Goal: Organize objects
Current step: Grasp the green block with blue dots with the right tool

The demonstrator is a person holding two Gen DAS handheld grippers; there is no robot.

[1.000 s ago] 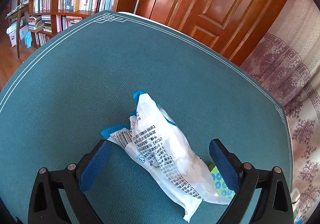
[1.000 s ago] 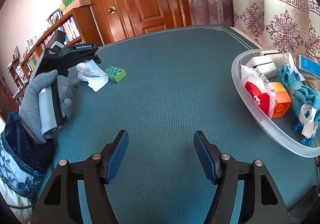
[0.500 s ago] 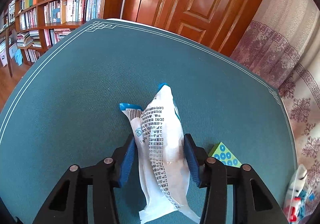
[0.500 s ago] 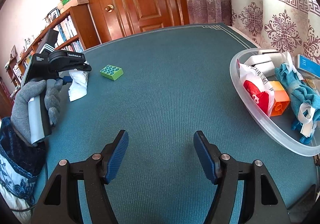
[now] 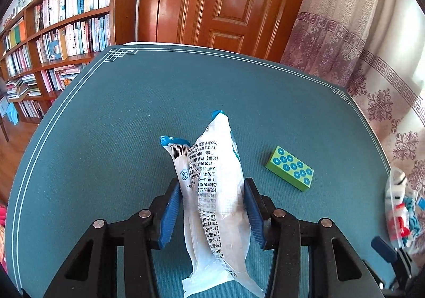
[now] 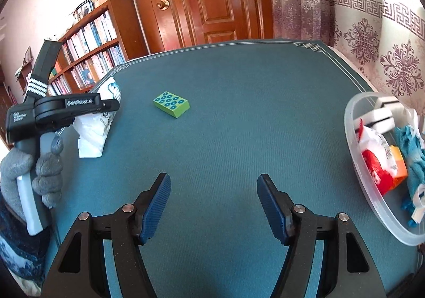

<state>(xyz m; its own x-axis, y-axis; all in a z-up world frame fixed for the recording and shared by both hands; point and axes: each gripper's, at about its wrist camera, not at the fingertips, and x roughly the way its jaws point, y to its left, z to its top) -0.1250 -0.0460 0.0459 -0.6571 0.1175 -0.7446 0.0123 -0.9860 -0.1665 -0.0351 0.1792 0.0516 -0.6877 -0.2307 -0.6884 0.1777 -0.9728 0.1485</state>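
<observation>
Left wrist: my left tongs (image 5: 211,207) are clamped on the white packet (image 5: 215,197), above the desk (image 5: 106,138); a green block (image 5: 290,168) lies just right. Right wrist: my right tongs (image 6: 213,195) stand apart, holding nothing; the clear tub (image 6: 372,207) sits right.

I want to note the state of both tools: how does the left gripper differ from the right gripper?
The left gripper is shut on the white packet; the right gripper is open and holds nothing. The left gripper's blue pads press on the packet's sides; the right gripper's stand apart above the table. Both have black frames.
</observation>
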